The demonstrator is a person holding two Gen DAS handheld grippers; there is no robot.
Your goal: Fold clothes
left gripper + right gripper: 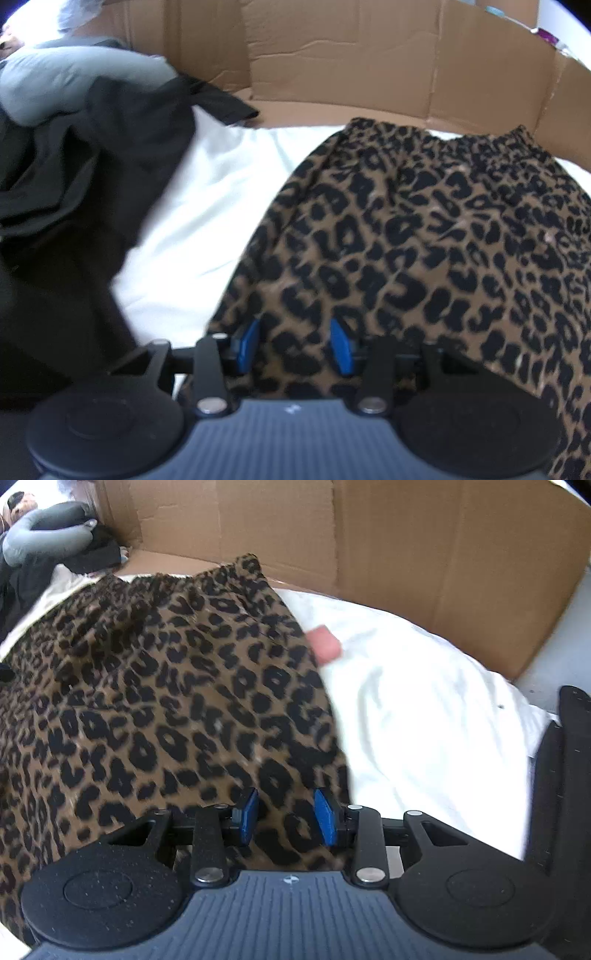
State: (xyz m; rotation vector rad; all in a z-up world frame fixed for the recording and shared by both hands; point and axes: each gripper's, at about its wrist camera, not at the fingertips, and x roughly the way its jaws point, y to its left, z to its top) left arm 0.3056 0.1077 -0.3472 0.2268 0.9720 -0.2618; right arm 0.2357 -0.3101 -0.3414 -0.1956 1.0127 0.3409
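One white sheet [229, 206], cardboard wall [332, 55] behind

The left gripper [293, 345] hovers with jaws apart over the near edge of a leopard skirt [424, 240] spread on a white sheet [221, 192]. Dark clothes [74, 177] lie left; cardboard [332, 62] stands behind.

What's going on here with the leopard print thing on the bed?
A person is working with two handheld grippers over a brown-and-black leopard-print garment spread flat on a white sheet. The left gripper and right gripper sit at its near edge, jaws open with fabric between the blue pads, nothing clamped. No fold is made yet. A pile of black and grey clothes waits to the left, with a brown cardboard wall behind.
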